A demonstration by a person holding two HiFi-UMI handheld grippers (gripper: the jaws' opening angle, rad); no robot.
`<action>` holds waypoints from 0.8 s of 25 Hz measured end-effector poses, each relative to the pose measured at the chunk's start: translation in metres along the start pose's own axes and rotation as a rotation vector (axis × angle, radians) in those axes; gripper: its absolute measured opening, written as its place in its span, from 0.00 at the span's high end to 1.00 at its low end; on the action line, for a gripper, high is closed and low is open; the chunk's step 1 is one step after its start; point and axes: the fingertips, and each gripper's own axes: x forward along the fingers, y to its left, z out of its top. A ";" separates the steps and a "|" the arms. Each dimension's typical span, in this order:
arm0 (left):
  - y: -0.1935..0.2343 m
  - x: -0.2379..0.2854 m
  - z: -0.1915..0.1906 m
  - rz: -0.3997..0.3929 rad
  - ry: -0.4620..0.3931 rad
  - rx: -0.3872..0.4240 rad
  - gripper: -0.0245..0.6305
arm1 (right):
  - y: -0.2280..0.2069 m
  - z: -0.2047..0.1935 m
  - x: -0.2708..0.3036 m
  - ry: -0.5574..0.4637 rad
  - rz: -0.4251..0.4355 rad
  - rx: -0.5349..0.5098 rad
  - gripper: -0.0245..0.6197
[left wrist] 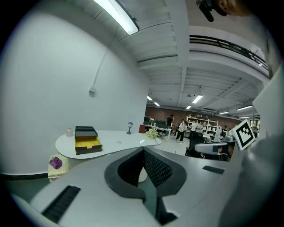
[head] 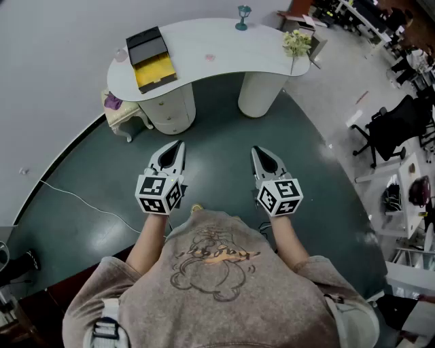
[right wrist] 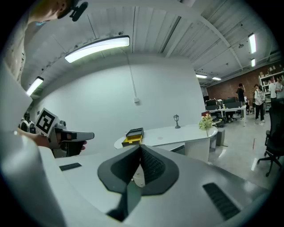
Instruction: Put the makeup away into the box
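Note:
The black box (head: 151,58) with a yellow inside stands open on the left part of the white curved table (head: 231,47). Near it lie a small pale bottle (head: 121,54) and a small pink item (head: 210,58). My left gripper (head: 178,145) and right gripper (head: 257,151) hang side by side over the dark floor, well short of the table, both pointing at it. Each is shut with nothing between its jaws. In the left gripper view the box (left wrist: 87,141) sits far beyond the closed tips (left wrist: 143,150). The right gripper view shows the box (right wrist: 133,136) just above its closed tips (right wrist: 140,146).
A teal lamp figurine (head: 242,17) and a flower bunch (head: 297,42) stand on the table. A cream stool with a purple thing (head: 115,105) sits under its left end. A white cable (head: 81,200) runs over the floor. Office chairs (head: 391,132) stand to the right.

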 end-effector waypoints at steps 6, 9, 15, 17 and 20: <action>0.007 -0.002 -0.002 0.010 -0.006 -0.006 0.93 | 0.000 0.000 0.007 -0.008 -0.005 0.012 0.95; 0.013 -0.004 -0.003 0.010 -0.002 0.013 0.93 | 0.005 -0.004 0.012 -0.004 -0.003 0.038 0.95; 0.023 -0.003 -0.012 -0.029 0.000 -0.004 0.93 | 0.022 -0.013 0.019 0.024 -0.027 0.021 0.95; 0.031 -0.003 -0.015 -0.046 0.000 -0.005 0.93 | 0.027 -0.014 0.020 0.019 -0.043 0.015 0.95; 0.047 -0.003 -0.011 -0.062 -0.014 -0.002 0.93 | 0.035 -0.015 0.028 0.008 -0.064 0.028 0.95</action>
